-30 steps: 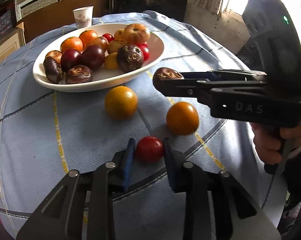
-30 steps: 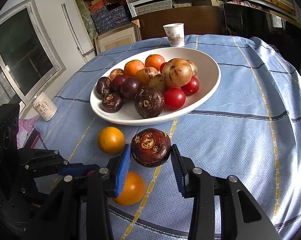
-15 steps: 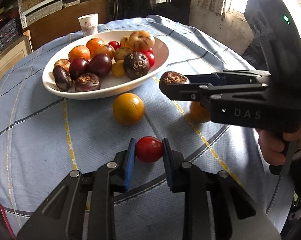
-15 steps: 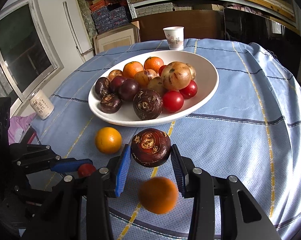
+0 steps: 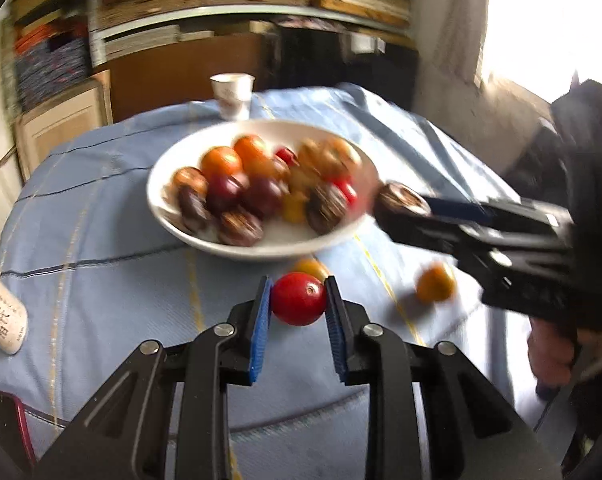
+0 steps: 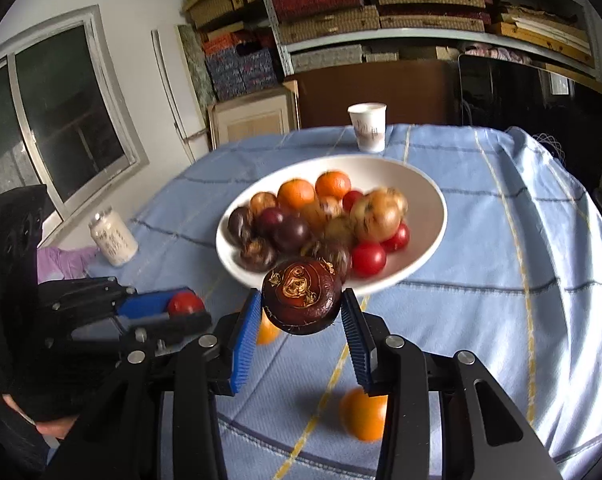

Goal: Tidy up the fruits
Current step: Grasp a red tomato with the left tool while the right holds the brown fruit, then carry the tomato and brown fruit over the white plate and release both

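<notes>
My left gripper [image 5: 299, 300] is shut on a red tomato [image 5: 299, 299] and holds it above the cloth, short of the white bowl [image 5: 257, 249]. My right gripper [image 6: 301, 304] is shut on a dark brown round fruit [image 6: 301, 300], raised at the bowl's [image 6: 425, 200] near rim. In the left wrist view that fruit [image 5: 403, 197] sits at the bowl's right edge. The bowl holds several oranges, dark plums, brown fruits and red tomatoes. Two oranges lie on the cloth: one [image 5: 435, 282] at right, one [image 5: 311, 267] partly hidden behind the tomato.
A paper cup [image 5: 233, 94] stands behind the bowl. A white jar [image 6: 115, 238] stands at the table's left side. A blue checked cloth [image 6: 501, 280] covers the round table. Shelves with boxes fill the back wall.
Both grippers have risen and moved toward the bowl with their fruits. The tomato has left the cloth. The view is blurred by motion.
</notes>
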Demonstrator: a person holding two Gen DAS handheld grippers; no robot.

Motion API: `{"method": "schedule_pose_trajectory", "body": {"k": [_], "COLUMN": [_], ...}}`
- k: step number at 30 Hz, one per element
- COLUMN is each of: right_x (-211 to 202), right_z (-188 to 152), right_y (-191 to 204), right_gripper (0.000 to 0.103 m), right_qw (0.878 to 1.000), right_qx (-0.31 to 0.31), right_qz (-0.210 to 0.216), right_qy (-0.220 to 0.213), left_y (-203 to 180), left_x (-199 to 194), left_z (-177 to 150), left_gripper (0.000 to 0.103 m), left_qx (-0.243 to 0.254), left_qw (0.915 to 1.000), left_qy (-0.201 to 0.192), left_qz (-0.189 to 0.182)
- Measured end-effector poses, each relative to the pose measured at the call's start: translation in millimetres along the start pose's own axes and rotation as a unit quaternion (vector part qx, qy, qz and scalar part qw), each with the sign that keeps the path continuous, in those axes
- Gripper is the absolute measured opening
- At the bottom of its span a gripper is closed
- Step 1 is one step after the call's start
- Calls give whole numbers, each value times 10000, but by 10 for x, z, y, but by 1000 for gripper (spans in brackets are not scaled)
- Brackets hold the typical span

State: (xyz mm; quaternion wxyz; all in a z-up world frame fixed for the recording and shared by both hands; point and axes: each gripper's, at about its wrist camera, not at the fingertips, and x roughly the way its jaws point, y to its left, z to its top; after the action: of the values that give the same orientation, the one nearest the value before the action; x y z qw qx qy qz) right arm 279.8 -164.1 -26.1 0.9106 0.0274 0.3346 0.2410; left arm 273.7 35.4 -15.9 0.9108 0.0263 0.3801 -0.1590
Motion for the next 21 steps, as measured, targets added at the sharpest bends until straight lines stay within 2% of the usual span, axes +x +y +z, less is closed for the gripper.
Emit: {"method": "schedule_pose_trajectory", "body": {"k": [7,11,15,21], "right_x": [188,569,911,1113], "right_z": [513,837,1002,1088], "right_y": [-197,-339,-434,-455], "right_gripper": [41,41,41,43], "right_qw": [9993,9992,9990,9993], "right_qx": [172,313,382,266], "right_qz": [-152,-217,-219,-90], "right_qy": [-298,-129,99,259], "left_y": [204,261,360,475], "left_x": [275,655,979,1203], "left_z": [622,961,1166,1217], "left_gripper": [26,26,26,29], "left_qx": [-146,-161,-182,-226], "left_qw": [9988,9977,9966,9946], "left_qy": [-193,-113,4,179], "left_qz": [432,643,797,1001]}}
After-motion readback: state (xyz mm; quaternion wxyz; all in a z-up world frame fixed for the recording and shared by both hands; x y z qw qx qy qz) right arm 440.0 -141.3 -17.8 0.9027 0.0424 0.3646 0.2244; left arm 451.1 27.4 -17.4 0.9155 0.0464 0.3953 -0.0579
